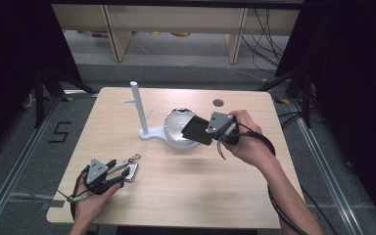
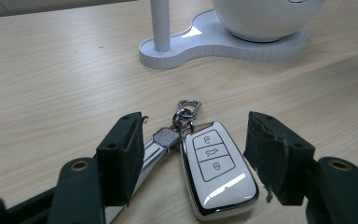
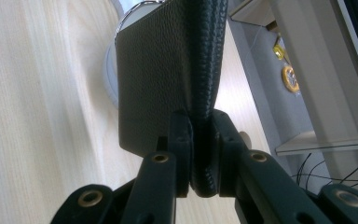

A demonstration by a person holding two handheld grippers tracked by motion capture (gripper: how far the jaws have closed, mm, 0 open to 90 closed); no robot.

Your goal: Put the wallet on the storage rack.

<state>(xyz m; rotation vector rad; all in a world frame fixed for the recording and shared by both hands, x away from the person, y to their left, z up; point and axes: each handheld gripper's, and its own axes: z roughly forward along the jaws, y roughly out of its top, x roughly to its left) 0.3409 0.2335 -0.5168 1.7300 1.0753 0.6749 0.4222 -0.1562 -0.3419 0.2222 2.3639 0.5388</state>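
Observation:
A black leather wallet [image 1: 197,129] [image 3: 168,60] hangs over the white bowl [image 1: 178,128], pinched by its edge in my right gripper [image 1: 214,131] [image 3: 199,140], which is shut on it. A white and chrome car key fob [image 2: 214,170] [image 1: 131,171] with a key ring and clip [image 2: 188,108] lies flat on the table at the front left. My left gripper [image 2: 193,156] [image 1: 122,172] rests low on the table, open, its pads [image 2: 123,154] standing on either side of the fob without touching it.
The bowl sits on a white stand base [image 2: 214,44] with an upright white post [image 1: 139,105] that has side pegs. A small dark round hole [image 1: 218,103] marks the tabletop [image 1: 186,181] at the back right. Shelving and cables lie beyond the far edge.

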